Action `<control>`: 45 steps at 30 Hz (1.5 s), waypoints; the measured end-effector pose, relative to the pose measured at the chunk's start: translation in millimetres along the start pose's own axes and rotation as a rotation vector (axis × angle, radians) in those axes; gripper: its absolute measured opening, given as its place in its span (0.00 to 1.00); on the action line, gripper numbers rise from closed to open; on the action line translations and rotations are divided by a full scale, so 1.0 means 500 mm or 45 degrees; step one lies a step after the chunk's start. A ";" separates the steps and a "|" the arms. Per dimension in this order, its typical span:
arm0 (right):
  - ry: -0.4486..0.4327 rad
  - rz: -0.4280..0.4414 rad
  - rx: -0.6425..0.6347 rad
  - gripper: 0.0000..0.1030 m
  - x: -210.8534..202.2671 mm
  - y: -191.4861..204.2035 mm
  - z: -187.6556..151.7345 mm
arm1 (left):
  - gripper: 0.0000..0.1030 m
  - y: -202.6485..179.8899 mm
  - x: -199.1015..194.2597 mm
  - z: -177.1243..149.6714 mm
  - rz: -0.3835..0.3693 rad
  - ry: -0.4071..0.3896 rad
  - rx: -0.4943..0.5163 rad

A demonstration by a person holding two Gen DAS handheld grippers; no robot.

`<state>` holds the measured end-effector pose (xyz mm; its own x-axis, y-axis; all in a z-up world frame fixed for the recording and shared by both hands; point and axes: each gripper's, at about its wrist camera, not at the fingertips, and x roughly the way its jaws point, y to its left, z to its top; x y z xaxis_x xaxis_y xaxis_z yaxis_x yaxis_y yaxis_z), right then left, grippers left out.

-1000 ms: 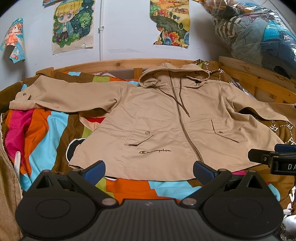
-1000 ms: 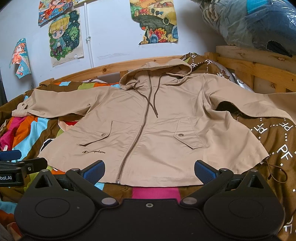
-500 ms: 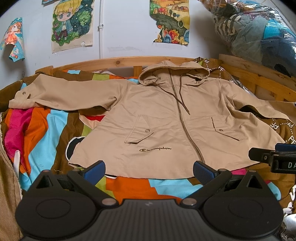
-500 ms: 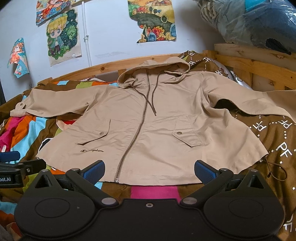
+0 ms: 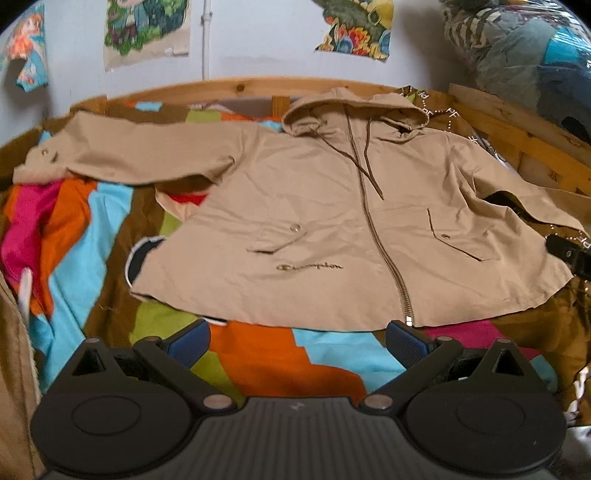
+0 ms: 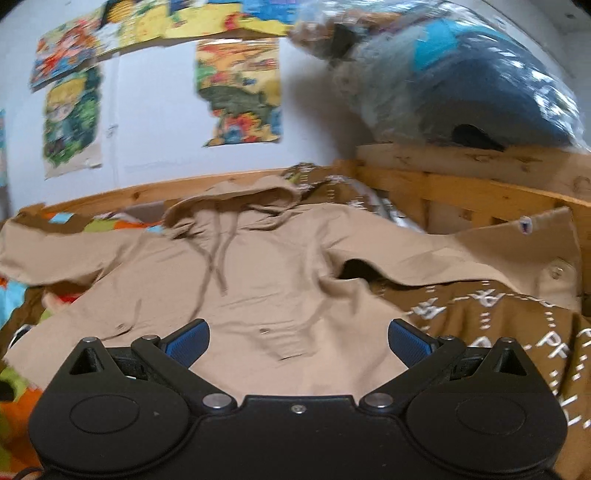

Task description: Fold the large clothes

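Observation:
A tan hooded zip jacket lies flat and face up on the bed, hood toward the wall, both sleeves spread out. My left gripper hovers open just short of the jacket's hem, nothing between its blue pads. In the right wrist view the same jacket fills the middle, its right sleeve stretching toward the wooden rail. My right gripper is open above the jacket's lower right part and holds nothing. The right gripper's black tip shows at the left view's right edge, near the jacket's right hem corner.
A multicoloured blanket covers the bed's left, a brown lettered blanket its right. A wooden bed frame runs along the back and right. Bagged bedding sits above the right rail. Posters hang on the wall.
My right gripper has moved forward and right over the jacket, its view now blurred and tilted up. My left gripper has backed off slightly; more blanket shows before the hem.

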<state>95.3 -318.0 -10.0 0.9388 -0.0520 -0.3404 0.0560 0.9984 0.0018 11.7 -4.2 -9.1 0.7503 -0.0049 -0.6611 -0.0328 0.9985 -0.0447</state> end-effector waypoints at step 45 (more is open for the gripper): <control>0.239 0.121 -0.172 0.00 0.117 -0.236 0.447 | 1.00 -0.307 0.174 0.196 -0.840 -0.200 0.223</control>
<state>219.5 -443.5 179.8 0.8574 0.0348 -0.5135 -0.0878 0.9930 -0.0793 146.8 -152.4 13.8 0.6637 -0.6183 -0.4209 0.5594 0.7839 -0.2695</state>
